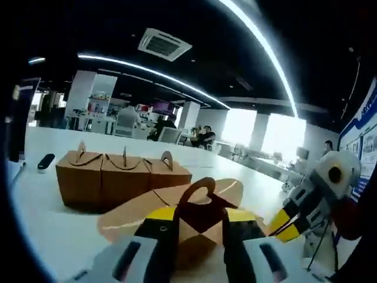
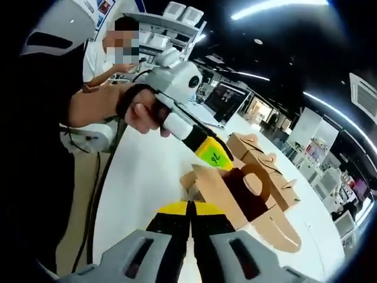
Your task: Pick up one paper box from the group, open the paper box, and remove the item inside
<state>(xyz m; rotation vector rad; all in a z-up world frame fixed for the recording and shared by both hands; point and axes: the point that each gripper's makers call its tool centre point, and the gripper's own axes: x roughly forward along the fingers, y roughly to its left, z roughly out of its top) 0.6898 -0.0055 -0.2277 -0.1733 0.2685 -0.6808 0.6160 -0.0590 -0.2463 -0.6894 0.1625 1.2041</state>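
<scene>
Left gripper view: left gripper [image 1: 197,227] at bottom centre, jaws narrow and clamped on the heart-cut handle flap of the open paper box [image 1: 203,215] sitting on the white table [image 1: 53,230]. Box flaps splay out to both sides. Row of closed kraft boxes [image 1: 121,174] sits behind it, left of centre, near but apart. Small dark device [image 1: 45,161] on the table at far left. Right gripper [image 1: 293,219] enters at lower right, yellow-tipped jaws beside the box, can't tell its gap here

Right gripper view: right gripper's jaws at bottom centre pressed together, nothing visible between them, tips at the box's near flap. Left gripper in the person's hand [image 2: 144,112], upper centre, yellow tip down on the box
</scene>
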